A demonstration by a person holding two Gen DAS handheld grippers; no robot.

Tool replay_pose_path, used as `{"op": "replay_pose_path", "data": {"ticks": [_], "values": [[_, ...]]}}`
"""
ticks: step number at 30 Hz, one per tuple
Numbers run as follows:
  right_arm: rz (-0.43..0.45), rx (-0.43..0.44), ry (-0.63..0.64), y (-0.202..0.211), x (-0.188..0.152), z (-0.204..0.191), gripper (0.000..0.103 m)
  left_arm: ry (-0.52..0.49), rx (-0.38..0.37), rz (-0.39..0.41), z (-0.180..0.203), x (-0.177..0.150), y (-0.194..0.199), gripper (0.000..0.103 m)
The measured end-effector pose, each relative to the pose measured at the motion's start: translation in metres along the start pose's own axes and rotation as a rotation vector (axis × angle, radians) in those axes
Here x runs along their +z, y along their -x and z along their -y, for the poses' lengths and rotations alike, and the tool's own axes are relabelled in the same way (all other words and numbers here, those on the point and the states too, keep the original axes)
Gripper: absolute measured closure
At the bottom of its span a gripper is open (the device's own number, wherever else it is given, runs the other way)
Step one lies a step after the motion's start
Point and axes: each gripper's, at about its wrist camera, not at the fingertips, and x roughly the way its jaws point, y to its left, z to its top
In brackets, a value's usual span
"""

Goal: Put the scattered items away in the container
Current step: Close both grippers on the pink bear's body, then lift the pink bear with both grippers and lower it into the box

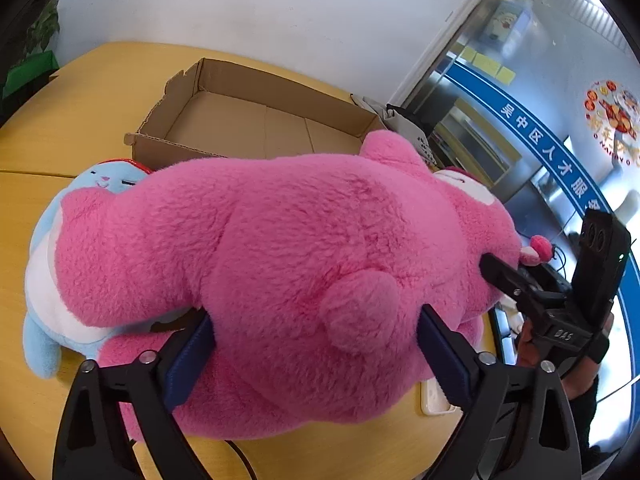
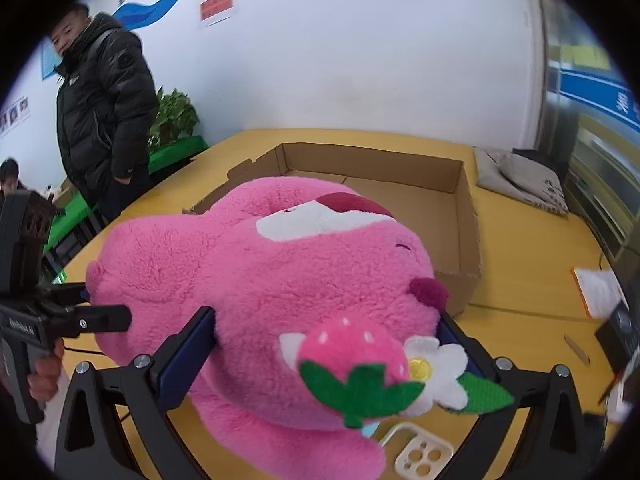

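- Grippers both clamped on pink plush bear (image 1: 280,272): left gripper (image 1: 316,344) at its rump, right gripper (image 2: 328,344) at its head.
- Bear sits at cardboard box (image 2: 460,216) near rim, box floor bare behind.
- Blue plush (image 1: 48,280) touches bear's side.

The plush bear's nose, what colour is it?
Dark magenta nose on the pink plush bear; right wrist view.

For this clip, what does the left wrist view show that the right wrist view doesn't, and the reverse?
Only the left wrist view shows the light-blue plush toy lying under the big pink plush bear. Only the right wrist view shows the bear's strawberry-and-flower decoration, the cream phone case and a bystander in a black jacket. Both show the open cardboard box and both grippers, left and right, clamping the bear.
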Motion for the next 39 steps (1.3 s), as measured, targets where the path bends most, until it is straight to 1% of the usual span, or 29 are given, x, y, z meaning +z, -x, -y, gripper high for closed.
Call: {"op": "replay_pose_path", "data": {"ticks": [1, 2, 3, 4, 5, 7, 8, 10, 15, 18, 20, 23, 26, 28, 30, 31, 33, 34, 36, 37, 39], "values": [[-0.003, 0.010, -0.001, -0.005, 0.001, 0.001, 0.010, -0.001, 0.004, 0.002, 0.001, 0.002, 0.000, 0.015], [-0.003, 0.011, -0.001, -0.008, 0.002, 0.002, 0.012, -0.007, 0.005, 0.007, 0.002, 0.005, -0.001, 0.020], [-0.002, 0.009, 0.000, -0.011, 0.002, 0.002, 0.018, -0.012, 0.006, 0.013, 0.004, 0.008, 0.000, 0.022], [0.002, 0.002, -0.002, -0.013, 0.001, 0.001, 0.024, -0.013, 0.004, 0.017, 0.005, 0.010, 0.000, 0.027], [0.007, -0.007, -0.005, -0.014, -0.001, 0.001, 0.028, -0.011, -0.001, 0.019, 0.005, 0.013, 0.000, 0.031], [0.028, -0.023, -0.006, -0.011, -0.002, -0.002, 0.044, -0.012, -0.010, 0.022, 0.005, 0.017, 0.002, 0.035], [0.044, -0.027, -0.005, -0.007, -0.002, -0.004, 0.046, -0.014, -0.016, 0.021, 0.005, 0.020, 0.004, 0.039], [0.062, -0.025, -0.014, -0.002, -0.002, -0.004, 0.054, -0.016, -0.031, 0.021, 0.005, 0.024, 0.008, 0.043], [0.106, -0.015, -0.060, 0.009, 0.006, 0.000, 0.058, -0.032, -0.052, 0.022, 0.011, 0.040, 0.014, 0.049], [0.161, -0.026, -0.061, 0.018, 0.020, 0.001, 0.059, -0.034, -0.077, 0.029, 0.016, 0.057, 0.017, 0.057], [0.204, -0.032, -0.061, 0.025, 0.034, 0.004, 0.059, -0.048, -0.090, 0.047, 0.021, 0.074, 0.018, 0.058], [0.263, -0.041, -0.062, 0.024, 0.064, 0.013, 0.059, -0.114, -0.071, 0.102, 0.035, 0.118, 0.020, 0.058], [0.313, -0.053, -0.085, 0.008, 0.102, 0.035, 0.059, -0.189, -0.054, 0.140, 0.047, 0.178, 0.008, 0.058], [0.333, -0.054, -0.119, -0.010, 0.127, 0.059, 0.059, -0.233, -0.043, 0.123, 0.049, 0.219, -0.018, 0.057], [0.333, -0.075, -0.150, -0.038, 0.149, 0.086, 0.058, -0.276, -0.033, 0.103, 0.049, 0.259, -0.046, 0.056], [0.331, -0.090, -0.164, -0.052, 0.158, 0.099, 0.058, -0.293, -0.026, 0.083, 0.045, 0.278, -0.067, 0.056], [0.309, -0.110, -0.202, -0.087, 0.167, 0.125, 0.057, -0.306, -0.012, 0.035, 0.034, 0.302, -0.114, 0.056], [0.296, -0.118, -0.222, -0.105, 0.171, 0.138, 0.056, -0.306, -0.008, 0.005, 0.026, 0.311, -0.140, 0.056], [0.230, -0.147, -0.261, -0.149, 0.169, 0.162, 0.055, -0.284, -0.003, -0.073, 0.007, 0.321, -0.197, 0.056], [0.194, -0.161, -0.281, -0.171, 0.166, 0.173, 0.055, -0.276, 0.006, -0.114, -0.004, 0.320, -0.223, 0.056], [0.093, -0.181, -0.327, -0.210, 0.156, 0.192, 0.052, -0.255, 0.012, -0.217, -0.024, 0.309, -0.273, 0.064]]}}
